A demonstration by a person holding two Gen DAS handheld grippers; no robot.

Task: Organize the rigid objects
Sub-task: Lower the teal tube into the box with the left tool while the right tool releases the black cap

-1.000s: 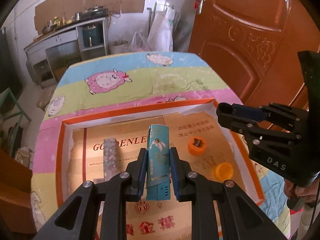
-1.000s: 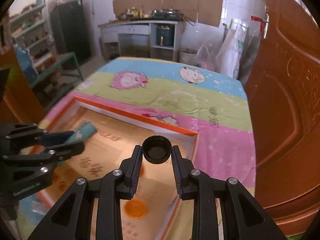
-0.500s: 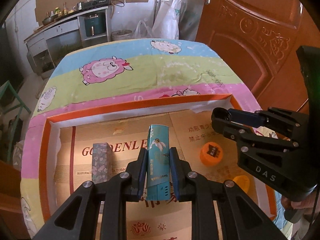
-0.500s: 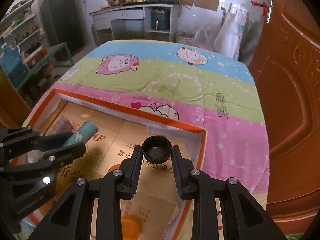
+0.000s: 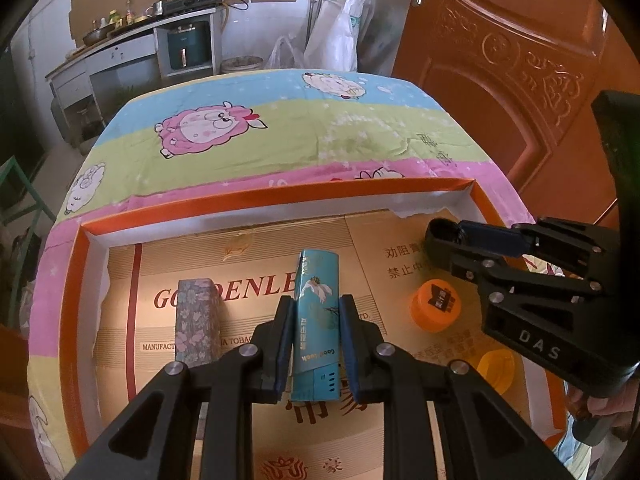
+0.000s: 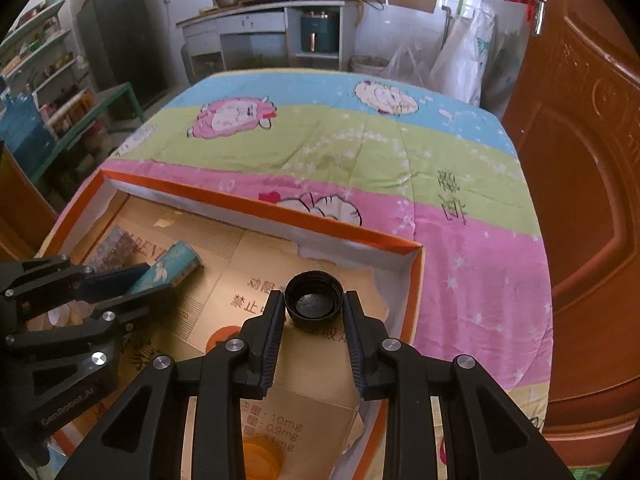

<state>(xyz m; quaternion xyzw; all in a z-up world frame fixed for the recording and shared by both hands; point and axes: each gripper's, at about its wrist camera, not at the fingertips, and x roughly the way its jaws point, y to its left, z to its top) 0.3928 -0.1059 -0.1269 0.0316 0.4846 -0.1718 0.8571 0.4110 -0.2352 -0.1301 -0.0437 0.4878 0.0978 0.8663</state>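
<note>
The left gripper has its jaws clamped on the teal box above the orange tray. The right gripper has its jaws closed on the black cap, near the tray's far right corner.

The flat yellow plastic lid is partly hidden behind the black right gripper. The floral-patterned rectangular box has its base covered by the gripper's arm.

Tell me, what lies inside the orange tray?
Inside the tray: a cardboard liner, a floral box and two orange caps. The grippers and their loads cover part of the floor.
</note>
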